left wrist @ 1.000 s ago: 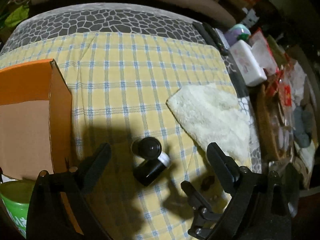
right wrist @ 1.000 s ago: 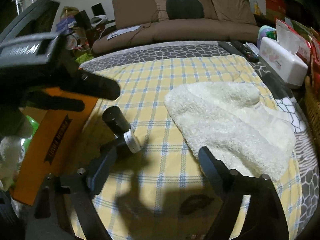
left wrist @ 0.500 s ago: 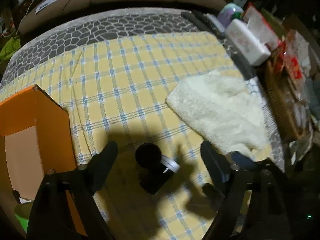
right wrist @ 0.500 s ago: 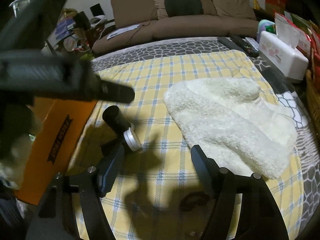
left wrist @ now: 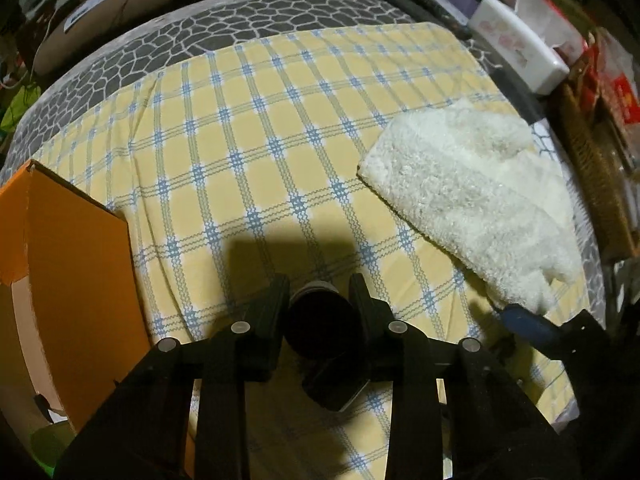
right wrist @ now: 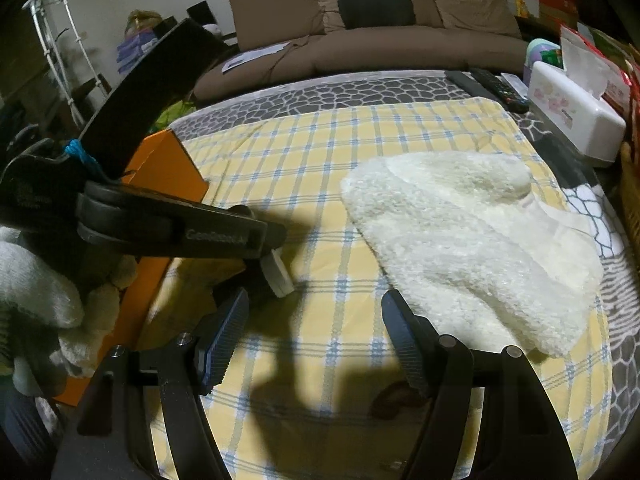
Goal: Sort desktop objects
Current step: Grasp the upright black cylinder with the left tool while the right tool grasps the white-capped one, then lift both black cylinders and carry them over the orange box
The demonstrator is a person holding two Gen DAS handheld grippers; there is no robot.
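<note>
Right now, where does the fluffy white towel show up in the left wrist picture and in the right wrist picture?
Left wrist view: the fluffy white towel lies right of centre on the yellow plaid cloth, beyond and right of the left gripper.
Right wrist view: the towel fills the centre-right, just beyond the right gripper.
Shared landmark: the white tissue box beyond the towel at the table's right edge.

My black gripper grips a black bottle; yellow cloth with blue checks; orange box; cream fluffy towel; grey cobble-patterned table cover.
</note>
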